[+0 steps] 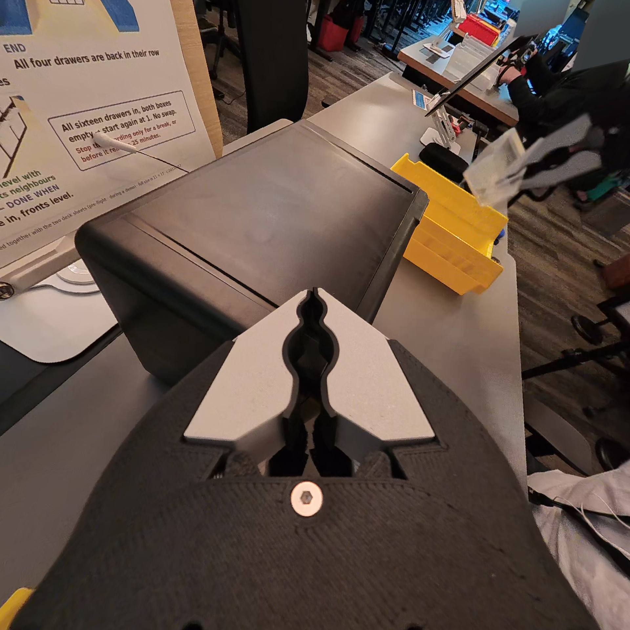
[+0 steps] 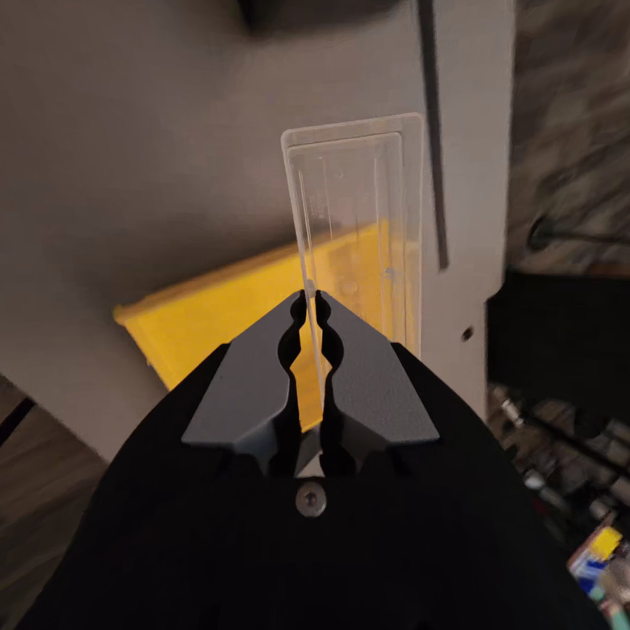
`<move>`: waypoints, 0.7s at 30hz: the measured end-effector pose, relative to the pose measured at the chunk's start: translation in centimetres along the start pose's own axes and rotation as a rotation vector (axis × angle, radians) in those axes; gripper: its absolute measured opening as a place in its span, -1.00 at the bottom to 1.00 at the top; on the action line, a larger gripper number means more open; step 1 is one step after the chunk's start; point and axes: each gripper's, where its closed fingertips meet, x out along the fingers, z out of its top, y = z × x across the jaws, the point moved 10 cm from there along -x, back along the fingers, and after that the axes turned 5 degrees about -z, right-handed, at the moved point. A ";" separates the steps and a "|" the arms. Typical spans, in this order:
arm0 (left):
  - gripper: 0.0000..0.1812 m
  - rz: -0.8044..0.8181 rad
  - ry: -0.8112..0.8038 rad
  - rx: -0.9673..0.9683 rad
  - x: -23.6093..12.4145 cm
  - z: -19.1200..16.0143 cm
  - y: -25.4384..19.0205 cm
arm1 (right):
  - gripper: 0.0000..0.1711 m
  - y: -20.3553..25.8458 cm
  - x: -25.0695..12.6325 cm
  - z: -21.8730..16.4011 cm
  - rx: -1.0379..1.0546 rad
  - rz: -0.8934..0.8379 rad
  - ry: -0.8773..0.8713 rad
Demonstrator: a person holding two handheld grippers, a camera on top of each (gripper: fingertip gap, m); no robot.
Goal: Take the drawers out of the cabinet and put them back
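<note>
The black cabinet point(image 1: 266, 218) stands on the grey table, seen from above and behind; its drawer fronts are hidden. My left gripper point(image 1: 313, 291) is shut and empty, with its tips over the cabinet's near top edge. My right gripper point(image 2: 309, 294) is shut on the thin wall of a clear plastic drawer point(image 2: 354, 211) and holds it in the air above the yellow bin point(image 2: 238, 327). In the left wrist view the same clear drawer point(image 1: 494, 170) shows blurred, held by the other gripper above and right of the yellow bin point(image 1: 453, 238).
An instruction sheet point(image 1: 85, 112) on a stand is left of the cabinet. The grey table point(image 1: 443, 341) ends at the right, with floor beyond. A person in dark clothes point(image 1: 545, 88) works at a far table. A black strap point(image 2: 433, 136) lies on the table. Tip to tip, the grippers are about 40 cm apart.
</note>
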 end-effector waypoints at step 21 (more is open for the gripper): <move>-1.00 0.010 0.003 0.002 0.0 0.0 -0.1 | -0.89 -1.8 19.0 -11.6 0.055 0.110 0.205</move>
